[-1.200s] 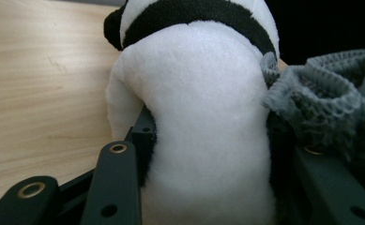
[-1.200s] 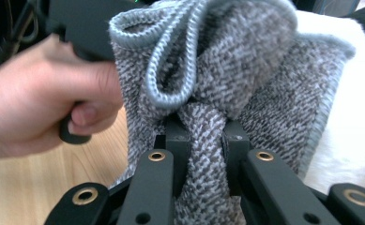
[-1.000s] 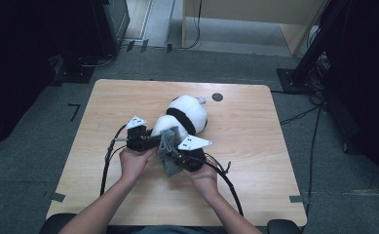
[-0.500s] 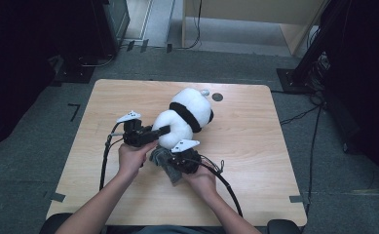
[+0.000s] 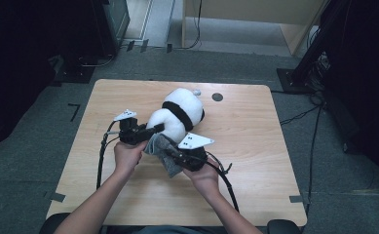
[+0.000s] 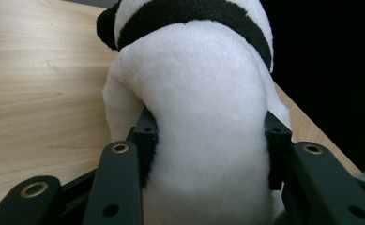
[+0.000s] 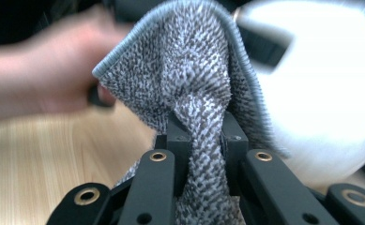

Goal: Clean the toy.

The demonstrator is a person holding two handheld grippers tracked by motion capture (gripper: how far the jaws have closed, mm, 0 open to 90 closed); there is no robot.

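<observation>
The left tongs [image 5: 154, 129] are clamped on the white lower body of a plush panda [image 5: 180, 114], the pads [image 6: 145, 136] pressing into soft, short-piled fabric on both sides, so they stand fairly wide apart. The panda lies near the middle of the pale wooden table [image 5: 255, 146], rounded and puffy, with a black band across its shoulders (the black ear [image 6: 106, 28] shows in the left gripper view). The right tongs [image 5: 170, 153] are pinched tight on a grey cloth [image 5: 163, 152], a nubby, looped terry weave with a stitched, ribbed edge, bunched into folds beside the panda's white body.
</observation>
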